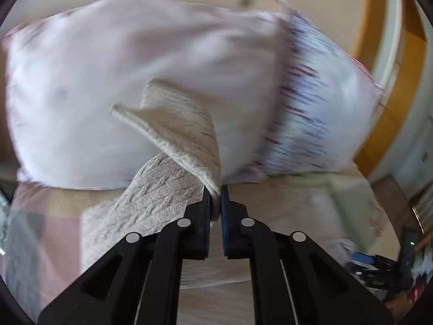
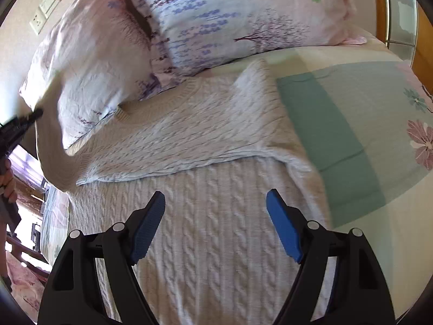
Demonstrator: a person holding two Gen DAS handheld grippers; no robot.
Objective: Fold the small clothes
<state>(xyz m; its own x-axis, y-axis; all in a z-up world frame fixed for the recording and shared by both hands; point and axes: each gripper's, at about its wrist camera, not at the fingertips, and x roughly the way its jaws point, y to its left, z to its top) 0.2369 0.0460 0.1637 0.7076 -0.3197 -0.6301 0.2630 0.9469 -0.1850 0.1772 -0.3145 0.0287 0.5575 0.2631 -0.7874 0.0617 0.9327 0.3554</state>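
A cream cable-knit sweater [image 2: 205, 211] lies on the bed, one sleeve folded across its body. My left gripper [image 1: 215, 195] is shut on the cuff of the other sleeve [image 1: 173, 132] and holds it lifted; that sleeve shows blurred at the left of the right wrist view [image 2: 51, 146], with the left gripper at the frame's left edge [image 2: 19, 127]. My right gripper [image 2: 215, 203] is open and empty, hovering just above the sweater's body.
Two floral pink and lilac pillows [image 2: 222, 19] lie at the head of the bed, touching the sweater's collar. The bedsheet [image 2: 360, 124] has green and floral panels on the right. A wooden headboard [image 2: 379, 2] and wall sockets [image 2: 44, 8] stand behind.
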